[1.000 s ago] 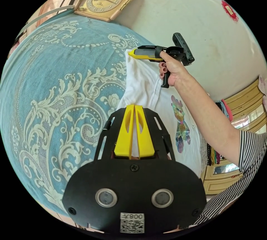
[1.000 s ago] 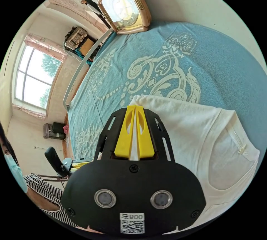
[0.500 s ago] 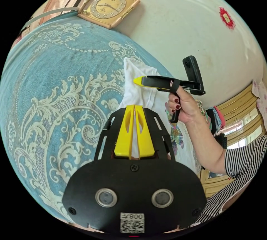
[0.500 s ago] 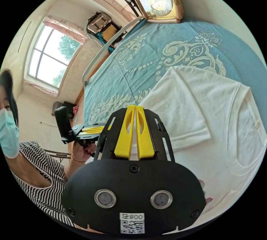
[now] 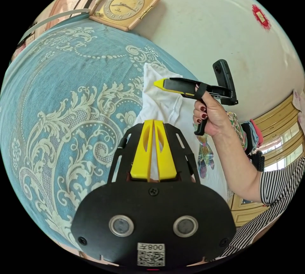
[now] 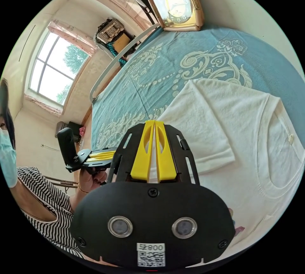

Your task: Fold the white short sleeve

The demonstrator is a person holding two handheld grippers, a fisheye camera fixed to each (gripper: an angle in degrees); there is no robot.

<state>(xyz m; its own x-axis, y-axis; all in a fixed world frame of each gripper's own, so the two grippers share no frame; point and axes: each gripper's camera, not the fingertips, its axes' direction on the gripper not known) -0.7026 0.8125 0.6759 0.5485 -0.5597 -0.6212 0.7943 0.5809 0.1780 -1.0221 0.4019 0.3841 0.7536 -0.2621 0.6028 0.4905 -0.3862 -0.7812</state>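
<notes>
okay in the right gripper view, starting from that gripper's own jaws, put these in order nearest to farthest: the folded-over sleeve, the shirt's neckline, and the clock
1. The folded-over sleeve, just beyond the right gripper, a little to the right.
2. The neckline of the white shirt, farther right near the view's edge.
3. The clock, at the far end of the blue bedspread, against the wall.

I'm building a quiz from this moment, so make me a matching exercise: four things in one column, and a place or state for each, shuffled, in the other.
Things:
1. white shirt
2. clock
3. sleeve
4. right gripper

Places or states:
A. folded in over the shirt's body
B. held in a hand above the shirt, jaws together
C. lying on the blue patterned bedspread
D. leaning against the wall at the bedspread's far edge

Pairs: 1-C, 2-D, 3-A, 4-B
</notes>
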